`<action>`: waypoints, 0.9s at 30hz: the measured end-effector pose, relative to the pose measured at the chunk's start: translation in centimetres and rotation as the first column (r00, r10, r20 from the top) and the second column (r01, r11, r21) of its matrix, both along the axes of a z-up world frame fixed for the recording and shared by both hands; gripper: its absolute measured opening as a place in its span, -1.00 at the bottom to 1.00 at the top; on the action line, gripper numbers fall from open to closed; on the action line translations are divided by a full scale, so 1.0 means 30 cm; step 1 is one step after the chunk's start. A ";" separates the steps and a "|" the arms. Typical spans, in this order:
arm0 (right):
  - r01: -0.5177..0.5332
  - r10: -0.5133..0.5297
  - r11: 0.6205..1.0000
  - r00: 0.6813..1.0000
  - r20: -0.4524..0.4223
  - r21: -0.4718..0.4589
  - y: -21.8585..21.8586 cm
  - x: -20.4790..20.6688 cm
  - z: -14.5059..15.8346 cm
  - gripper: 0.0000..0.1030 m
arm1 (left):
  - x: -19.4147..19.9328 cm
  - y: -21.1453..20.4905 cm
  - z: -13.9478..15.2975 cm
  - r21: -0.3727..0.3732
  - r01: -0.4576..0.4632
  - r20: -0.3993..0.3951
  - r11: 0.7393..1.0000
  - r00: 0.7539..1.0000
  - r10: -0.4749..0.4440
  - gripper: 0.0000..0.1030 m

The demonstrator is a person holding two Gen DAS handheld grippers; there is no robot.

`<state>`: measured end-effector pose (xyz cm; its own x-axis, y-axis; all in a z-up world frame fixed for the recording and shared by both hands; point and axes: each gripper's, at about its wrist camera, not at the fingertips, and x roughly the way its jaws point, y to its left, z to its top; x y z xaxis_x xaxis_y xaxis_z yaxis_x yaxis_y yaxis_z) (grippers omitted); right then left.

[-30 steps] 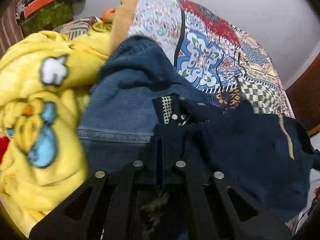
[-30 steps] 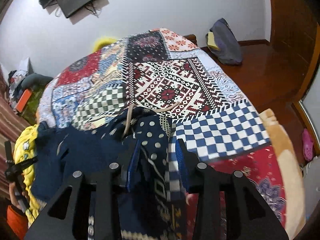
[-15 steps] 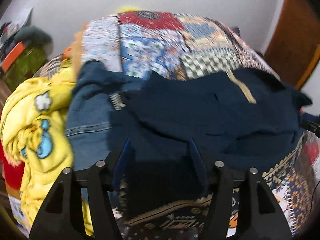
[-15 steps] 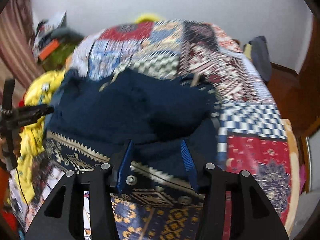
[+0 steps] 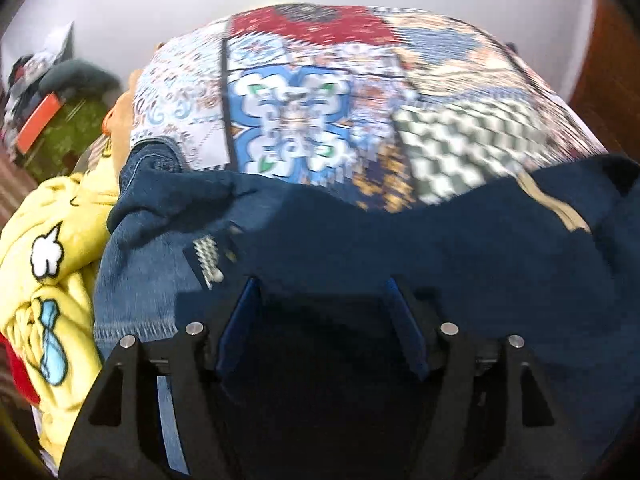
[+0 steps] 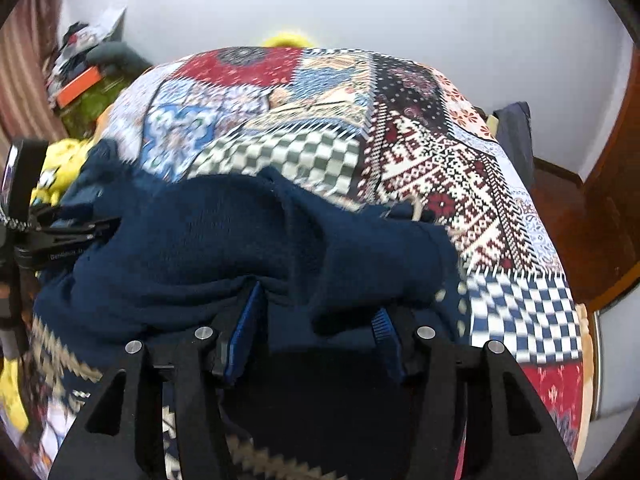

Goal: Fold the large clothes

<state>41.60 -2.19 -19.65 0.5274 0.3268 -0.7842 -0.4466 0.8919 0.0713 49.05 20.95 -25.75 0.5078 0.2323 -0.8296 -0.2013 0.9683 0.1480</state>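
A large navy garment (image 5: 460,240) with a beige drawstring and patterned hem lies bunched on the patchwork bedspread (image 5: 312,100). It also fills the near part of the right wrist view (image 6: 224,240). My left gripper (image 5: 320,284) is open, its blue-padded fingers (image 5: 240,320) spread over the navy cloth. My right gripper (image 6: 316,308) is open too, with a fold of the navy cloth lying between its fingers (image 6: 244,320). The left gripper shows at the left edge of the right wrist view (image 6: 60,240).
Blue jeans (image 5: 136,272) and a yellow cartoon blanket (image 5: 44,264) lie left of the garment. Clutter on a green surface (image 5: 60,120) stands at the far left by the wall. A dark bag (image 6: 514,136) and wooden floor are on the right of the bed.
My left gripper let go of the navy garment and opened wide. Both grippers swung round over the garment, which now lies folded over in a heap below them.
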 end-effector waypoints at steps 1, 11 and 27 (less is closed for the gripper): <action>0.008 -0.008 1.000 1.000 0.013 -0.010 0.004 0.005 0.002 -0.07 | 0.016 0.017 -0.004 0.018 -0.026 -0.002 0.999 1.000 0.026 0.31; 0.234 -0.228 0.969 0.970 0.078 -0.076 -0.081 0.138 0.046 -0.04 | -0.013 0.197 0.014 0.035 -0.191 0.022 0.981 0.981 0.191 0.31; -0.121 0.128 0.989 0.989 -0.078 0.082 0.102 -0.209 0.080 0.01 | -0.276 -0.161 0.183 -0.230 0.197 0.106 0.953 0.978 -0.177 0.32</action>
<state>35.32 0.86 -17.26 0.4127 0.4466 -0.7939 -0.5436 0.8201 0.1787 40.77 16.13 -20.28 0.5930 -0.0723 -0.8020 -0.0150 0.9948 -0.1008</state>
